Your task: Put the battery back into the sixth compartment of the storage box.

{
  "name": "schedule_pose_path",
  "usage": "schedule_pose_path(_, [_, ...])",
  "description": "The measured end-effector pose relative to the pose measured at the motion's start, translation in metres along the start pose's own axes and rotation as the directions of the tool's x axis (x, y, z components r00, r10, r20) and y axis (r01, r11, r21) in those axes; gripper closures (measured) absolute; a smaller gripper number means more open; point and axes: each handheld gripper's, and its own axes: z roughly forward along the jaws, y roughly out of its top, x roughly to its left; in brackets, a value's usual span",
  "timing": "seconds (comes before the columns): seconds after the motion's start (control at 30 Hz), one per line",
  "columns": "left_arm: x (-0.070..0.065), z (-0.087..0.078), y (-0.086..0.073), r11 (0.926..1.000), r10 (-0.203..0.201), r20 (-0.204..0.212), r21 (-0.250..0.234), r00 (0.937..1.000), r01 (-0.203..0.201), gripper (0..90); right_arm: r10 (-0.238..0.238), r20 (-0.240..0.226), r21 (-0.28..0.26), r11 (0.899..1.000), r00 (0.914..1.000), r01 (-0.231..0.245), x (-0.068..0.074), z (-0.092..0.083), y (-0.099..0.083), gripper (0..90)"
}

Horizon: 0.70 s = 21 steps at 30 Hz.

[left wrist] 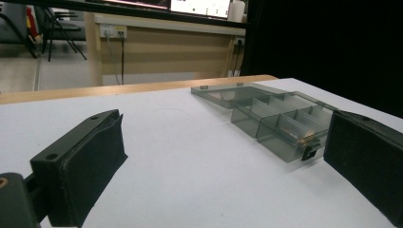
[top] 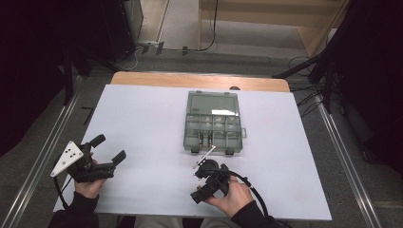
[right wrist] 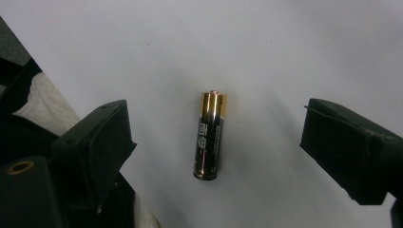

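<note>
A black-and-gold AA battery lies flat on the white table, gold end away from the camera. My right gripper hangs over it, open, one jaw on each side and neither pad touching it. In the high view this right gripper points down near the table's front edge and hides the battery. My left gripper rests at the front left, open with nothing between its jaws. In its own view the left gripper faces the organiser box.
A clear grey organiser box with several compartments sits mid-table, its lid laid open toward the far side; it lies to the right in the left gripper view. Small dark items lie in its front compartments. The table's front edge is close beside the right gripper's left jaw.
</note>
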Motion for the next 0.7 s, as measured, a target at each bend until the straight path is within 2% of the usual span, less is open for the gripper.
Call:
schedule_pose_path(0.27, [0.0, 0.0, 0.0, 1.0, -0.002, -0.003, -0.004, 1.0, 0.002, 0.0, -0.001, 0.058, 0.053, 0.999, 0.9983, -0.002, 0.006, 0.007, -0.001, 14.5])
schedule_pose_path(0.3, [0.0, 0.0, 0.0, 1.0, -0.002, -0.002, -0.003, 1.0, 0.002, 0.0, -0.002, 0.06, 0.054, 0.999, 0.9982, -0.001, 0.007, 0.008, -0.001, 15.8])
schedule_pose_path(0.37, [0.0, 0.0, 0.0, 1.0, -0.003, -0.002, -0.003, 1.0, 0.003, 0.0, -0.005, 0.033, 0.061, 0.998, 0.9994, 0.003, 0.007, 0.01, -0.002, 19.2])
schedule_pose_path(0.47, [0.0, 0.0, 0.0, 1.0, -0.002, -0.002, -0.002, 1.0, 0.002, 0.0, -0.011, 0.046, 0.08, 0.997, 0.9989, 0.007, 0.008, 0.014, -0.004, 23.8])
schedule_pose_path(0.5, [0.0, 0.0, 0.0, 1.0, -0.002, -0.002, -0.003, 1.0, 0.002, 0.0, -0.012, 0.061, 0.085, 0.996, 0.9981, 0.007, 0.008, 0.014, -0.005, 26.2])
schedule_pose_path(0.63, [0.0, 0.0, 0.0, 1.0, -0.003, -0.003, -0.003, 1.0, 0.003, 0.0, -0.016, 0.056, 0.069, 0.998, 0.9983, 0.013, 0.011, 0.012, -0.006, 42.5])
schedule_pose_path(0.7, [0.0, 0.0, 0.0, 1.0, -0.003, -0.003, -0.003, 1.0, 0.003, 0.0, -0.023, 0.055, 0.07, 0.997, 0.9982, 0.019, 0.012, 0.012, -0.006, 45.9])
